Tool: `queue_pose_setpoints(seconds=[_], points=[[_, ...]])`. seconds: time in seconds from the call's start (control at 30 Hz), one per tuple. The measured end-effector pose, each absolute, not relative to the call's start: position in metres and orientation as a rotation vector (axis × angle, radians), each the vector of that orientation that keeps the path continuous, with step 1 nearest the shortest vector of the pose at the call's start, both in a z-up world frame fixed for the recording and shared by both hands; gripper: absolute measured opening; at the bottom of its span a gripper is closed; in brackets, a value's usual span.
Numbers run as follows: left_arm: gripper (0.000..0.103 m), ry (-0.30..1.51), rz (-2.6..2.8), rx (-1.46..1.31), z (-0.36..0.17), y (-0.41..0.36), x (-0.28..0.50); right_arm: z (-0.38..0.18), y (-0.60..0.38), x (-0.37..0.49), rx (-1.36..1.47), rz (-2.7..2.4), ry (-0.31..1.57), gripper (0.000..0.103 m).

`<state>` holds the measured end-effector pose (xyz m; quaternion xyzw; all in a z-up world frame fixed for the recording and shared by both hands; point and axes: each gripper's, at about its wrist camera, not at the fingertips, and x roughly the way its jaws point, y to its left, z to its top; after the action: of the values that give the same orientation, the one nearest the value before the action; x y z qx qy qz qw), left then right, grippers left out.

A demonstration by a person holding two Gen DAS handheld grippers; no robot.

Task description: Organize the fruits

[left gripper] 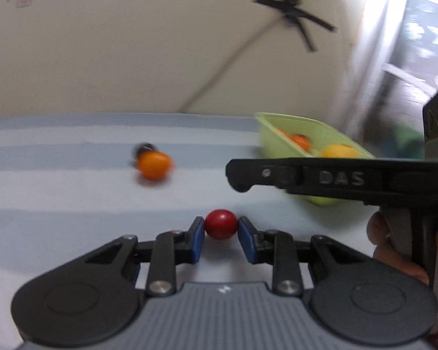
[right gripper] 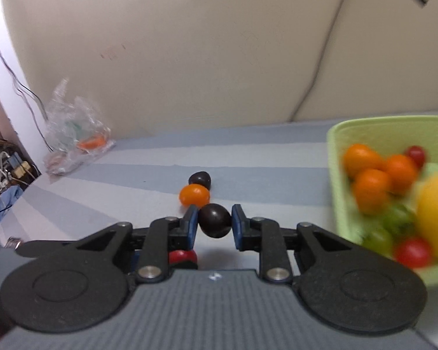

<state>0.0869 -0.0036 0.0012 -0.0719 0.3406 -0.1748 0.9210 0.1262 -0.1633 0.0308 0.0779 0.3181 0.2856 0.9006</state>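
Observation:
My left gripper [left gripper: 221,227] is shut on a small red fruit [left gripper: 221,224], held just above the striped cloth. My right gripper [right gripper: 214,223] is shut on a dark, near-black fruit [right gripper: 214,220]. An orange fruit [right gripper: 194,194] and another dark fruit [right gripper: 200,178] lie on the cloth just beyond it; they also show in the left wrist view [left gripper: 154,164]. A red fruit [right gripper: 182,256] shows under my right gripper's left finger. The green basket [right gripper: 334,151] at the right holds several orange, red, green and yellow fruits; it also shows in the left wrist view [left gripper: 274,134].
The right gripper's black body [left gripper: 335,179] crosses the left wrist view in front of the basket. A crumpled clear plastic bag [right gripper: 73,128] lies at the far left of the cloth. A beige wall with a cable stands behind. Clutter and wires sit past the left edge.

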Motion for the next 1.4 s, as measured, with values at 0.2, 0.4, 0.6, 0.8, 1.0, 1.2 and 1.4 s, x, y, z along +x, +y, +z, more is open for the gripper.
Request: queue_pose_setpoints(seconds=[0.2,0.4,0.6,0.8,1.0,1.2,1.4], points=[[0.026,0.703,-0.511,-0.112,0.004,-0.042,0.045,0.028,-0.231,0.039,0.141,0.437,0.560,0.027],[0.027,0.719,-0.552,-0.067,-0.003,-0.078,0.032,0.009,-0.263,0.005,0.135,0.303,0.580,0.027],[0.032,0.675,-0.496,0.008,-0.004,-0.087,0.022,-0.001,-0.258,0.001,0.076,0.302,0.560,0.040],[0.038,0.672,-0.474,0.003,-0.005,-0.086,0.028,-0.002,-0.262,0.002,0.069,0.291,0.549,0.040],[0.038,0.667,-0.472,0.006,-0.005,-0.086,0.026,-0.002,-0.259,-0.004,0.055,0.278,0.538,0.040],[0.036,0.658,-0.478,0.006,-0.005,-0.085,0.026,-0.002,-0.256,-0.008,0.040,0.273,0.535,0.039],[0.027,0.656,-0.508,0.012,-0.006,-0.087,0.026,-0.002,-0.254,-0.006,0.030,0.276,0.541,0.038]])
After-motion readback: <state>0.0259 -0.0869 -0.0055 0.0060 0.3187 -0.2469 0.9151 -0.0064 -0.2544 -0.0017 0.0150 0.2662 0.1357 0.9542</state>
